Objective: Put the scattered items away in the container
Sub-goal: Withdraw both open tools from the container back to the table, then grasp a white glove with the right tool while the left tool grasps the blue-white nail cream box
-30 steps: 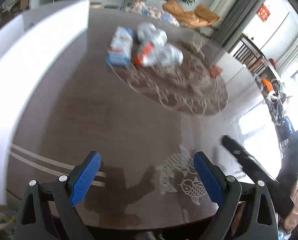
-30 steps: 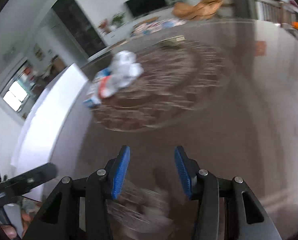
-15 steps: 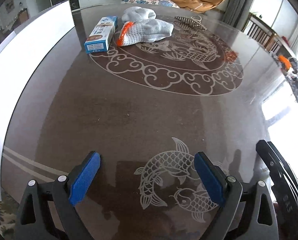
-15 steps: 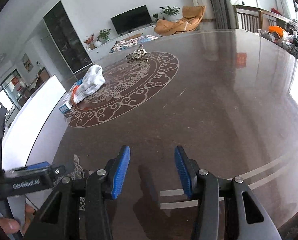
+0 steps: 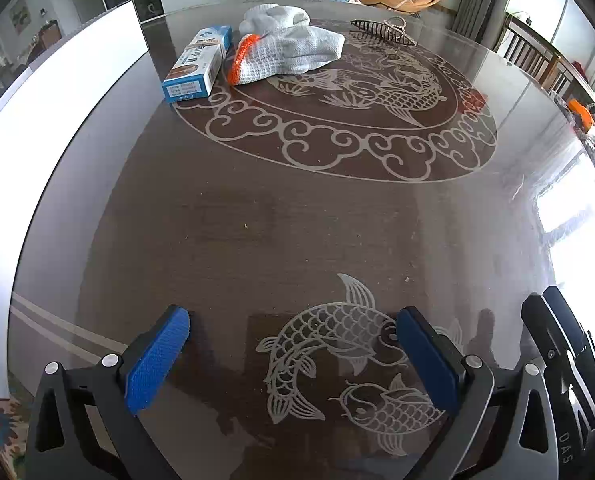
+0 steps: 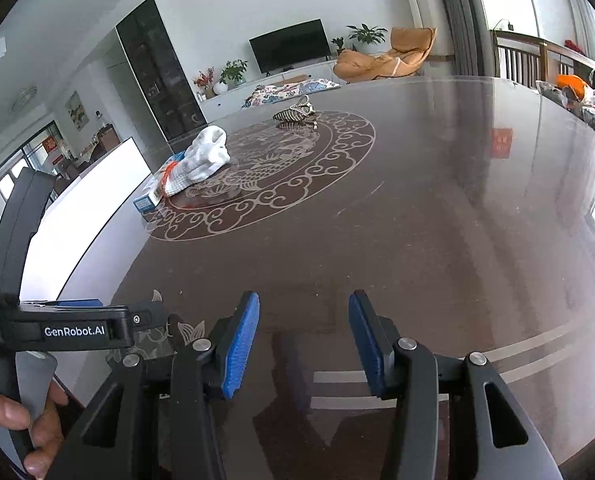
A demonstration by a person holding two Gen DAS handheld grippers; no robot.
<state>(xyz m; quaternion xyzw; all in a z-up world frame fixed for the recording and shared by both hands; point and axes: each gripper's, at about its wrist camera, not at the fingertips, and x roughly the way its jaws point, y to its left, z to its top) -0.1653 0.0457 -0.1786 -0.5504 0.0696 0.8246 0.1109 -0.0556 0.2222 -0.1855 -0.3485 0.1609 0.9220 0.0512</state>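
On the brown surface (image 5: 297,220), my claws are empty.
My left claw (image 5: 293,356) just opened wide; my right claw (image 6: 303,344) gapes; glove (image 5: 293,54) at twelve o'clock.

Left gripper (image 5: 293,356) over table (image 5: 297,220) near edge, fish inlay under jaws. Box (image 5: 198,65) far ahead-left; gloves (image 5: 293,50) just right of box, touching. Hair clip (image 5: 383,32) further right, behind. Board (image 5: 57,128) along left. Right gripper (image 6: 303,340) beside, on the right.

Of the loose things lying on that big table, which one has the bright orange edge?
The white knitted glove beside the blue and white box: its cuff is trimmed in orange. The box and the metal hair claw farther back show none.
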